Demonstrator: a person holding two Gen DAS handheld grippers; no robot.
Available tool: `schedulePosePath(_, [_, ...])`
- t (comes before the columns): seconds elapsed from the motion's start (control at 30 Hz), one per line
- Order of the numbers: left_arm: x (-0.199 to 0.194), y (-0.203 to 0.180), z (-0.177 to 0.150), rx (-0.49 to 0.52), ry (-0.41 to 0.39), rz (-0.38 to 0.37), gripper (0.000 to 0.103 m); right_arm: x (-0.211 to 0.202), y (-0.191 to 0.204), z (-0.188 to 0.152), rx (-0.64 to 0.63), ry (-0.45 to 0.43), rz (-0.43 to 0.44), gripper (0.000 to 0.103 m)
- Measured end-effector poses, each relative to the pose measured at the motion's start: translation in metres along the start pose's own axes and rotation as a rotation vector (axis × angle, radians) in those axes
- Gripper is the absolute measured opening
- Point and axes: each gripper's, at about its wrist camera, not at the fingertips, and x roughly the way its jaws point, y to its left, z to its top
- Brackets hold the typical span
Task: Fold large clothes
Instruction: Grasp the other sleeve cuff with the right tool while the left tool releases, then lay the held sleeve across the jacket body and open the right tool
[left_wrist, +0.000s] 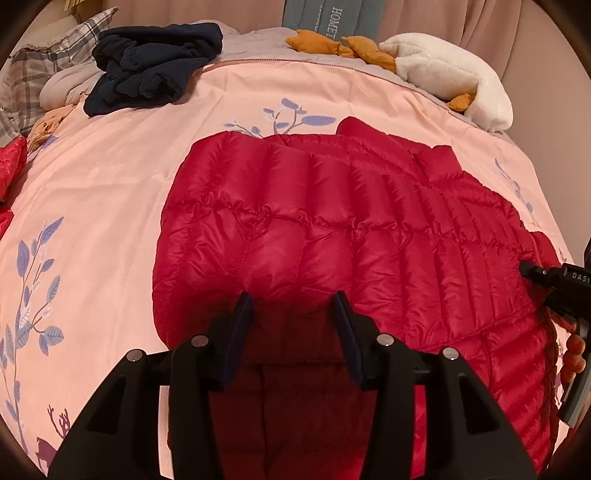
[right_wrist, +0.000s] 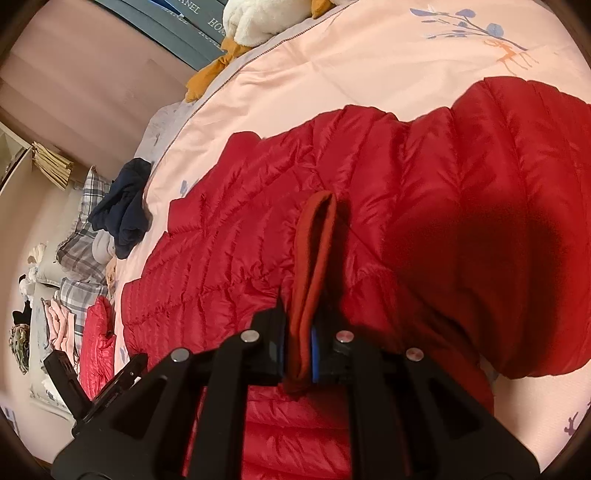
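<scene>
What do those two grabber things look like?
Both grippers, the left gripper and the right gripper, are chunky black frames with round silver bolts on top. The left has dark navy fingers; the right shows bright blue pads. White letters mark the right gripper's side.

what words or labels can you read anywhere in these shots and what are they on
"HOME", cut off at the edge: white letters on the blue-grey cushion at the head of the bed.
"DAS", cut off at the frame edge: on the right tool, seen from the left wrist view.
Other white lettering on the same cushion in the right wrist view: too partial to read.
</scene>
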Motion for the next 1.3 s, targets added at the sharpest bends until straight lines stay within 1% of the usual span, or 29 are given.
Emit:
schedulePosePath(0.3, [0.008, -0.006, -0.001, 0.033, 0.018, 0.027, 0.047, 0.001, -0.008, -0.002, 0.027, 0.003, 0.001, 0.013])
schedulePosePath(0.4, [0.009, -0.006, -0.001, 0.041, 0.022, 0.033, 0.047, -0.001, -0.005, -0.004, 0.002, -0.006, -0.022, 0.015])
schedulePosePath(0.47, [0.01, -0.007, -0.001, 0.045, 0.024, 0.036, 0.047, -0.004, -0.004, -0.004, -0.005, -0.013, -0.031, 0.021])
schedulePosePath(0.53, [0.01, -0.007, -0.001, 0.045, 0.025, 0.038, 0.047, -0.008, -0.003, -0.004, -0.001, -0.025, -0.046, 0.024])
schedulePosePath(0.6, [0.011, -0.008, -0.001, 0.047, 0.026, 0.04, 0.047, -0.014, 0.0, -0.003, -0.01, -0.049, -0.076, 0.029])
schedulePosePath(0.7, [0.011, -0.008, -0.001, 0.051, 0.026, 0.042, 0.047, -0.029, 0.012, -0.002, -0.08, -0.129, -0.146, 0.037])
schedulePosePath(0.77, [0.011, -0.008, -0.001, 0.051, 0.025, 0.042, 0.047, -0.041, 0.021, -0.002, -0.128, -0.185, -0.175, 0.037])
schedulePosePath(0.9, [0.011, -0.009, -0.001, 0.052, 0.025, 0.043, 0.047, -0.051, 0.039, -0.002, -0.214, -0.246, -0.179, 0.037])
schedulePosePath(0.97, [0.011, -0.009, -0.002, 0.055, 0.025, 0.044, 0.047, -0.049, 0.047, -0.004, -0.258, -0.24, -0.168, 0.037])
schedulePosePath(1.1, [0.011, -0.009, -0.002, 0.059, 0.024, 0.047, 0.047, -0.035, 0.059, -0.011, -0.337, -0.194, -0.173, 0.036])
schedulePosePath(1.3, [0.011, -0.009, -0.002, 0.065, 0.021, 0.049, 0.047, -0.016, 0.052, -0.022, -0.338, -0.117, -0.198, 0.034])
